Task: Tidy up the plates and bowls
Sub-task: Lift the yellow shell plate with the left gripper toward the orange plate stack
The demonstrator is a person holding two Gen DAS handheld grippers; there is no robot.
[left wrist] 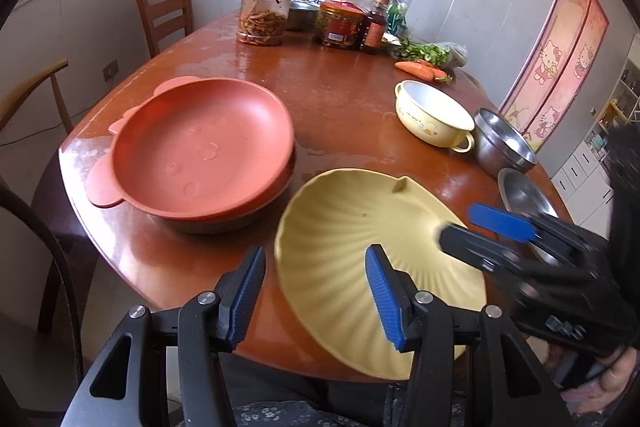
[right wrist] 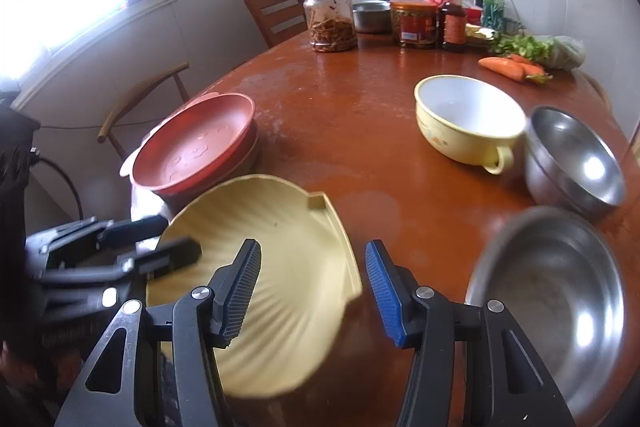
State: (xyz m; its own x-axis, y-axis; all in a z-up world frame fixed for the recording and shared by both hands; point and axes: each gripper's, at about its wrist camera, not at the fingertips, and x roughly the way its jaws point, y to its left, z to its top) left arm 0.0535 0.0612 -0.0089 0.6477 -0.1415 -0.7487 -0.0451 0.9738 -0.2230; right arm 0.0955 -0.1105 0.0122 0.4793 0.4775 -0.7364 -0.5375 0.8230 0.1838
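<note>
Yellow shell plate (left wrist: 352, 247) lies at the near edge of the surface (left wrist: 340, 107), beside stacked red plates (left wrist: 200, 147). Both grippers, left gripper (left wrist: 316, 295) and right gripper (right wrist: 312, 291), have fingers open, holding nothing. It looks light, stiff, slippery; take the rim.

Bare tabletop (right wrist: 352, 131) between plates, bowls

left hand-held gripper (left wrist: 316, 297): jaws spread wide | right hand-held gripper (right wrist: 312, 293): jaws spread wide
</note>
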